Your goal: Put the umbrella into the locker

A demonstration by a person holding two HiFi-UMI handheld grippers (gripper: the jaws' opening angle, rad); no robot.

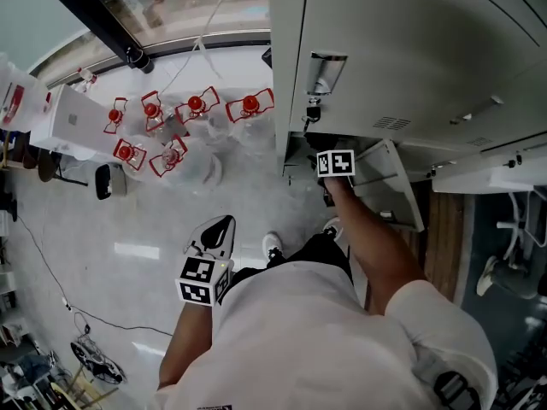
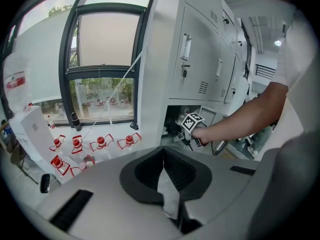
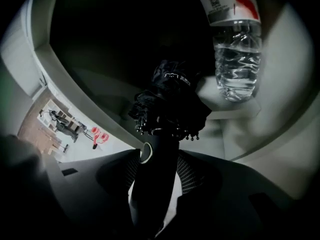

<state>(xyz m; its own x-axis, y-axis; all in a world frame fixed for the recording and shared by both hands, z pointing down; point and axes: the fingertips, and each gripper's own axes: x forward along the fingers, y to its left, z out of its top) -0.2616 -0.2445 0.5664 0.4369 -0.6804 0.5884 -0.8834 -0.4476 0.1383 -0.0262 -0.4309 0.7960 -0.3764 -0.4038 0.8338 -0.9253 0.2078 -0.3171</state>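
A folded black umbrella (image 3: 170, 104) lies inside the dark bottom compartment of the grey locker (image 1: 385, 49), canopy end deep inside. Its black handle runs back between the jaws of my right gripper (image 3: 155, 169). Those jaws stand open around the handle, with a pale gap showing beside it. In the head view only the marker cube of the right gripper (image 1: 335, 162) shows at the locker's mouth, next to the swung-open door (image 1: 395, 186). My left gripper (image 1: 218, 223) hangs over the floor to the left, shut and empty, its jaw tips (image 2: 163, 151) meeting.
A clear water bottle (image 3: 235, 59) with a red-and-white label stands on a ledge in the compartment, right of the umbrella. Several red-capped bottles (image 1: 195, 105) sit on the white floor by the window. A white box (image 1: 73, 122) stands further left.
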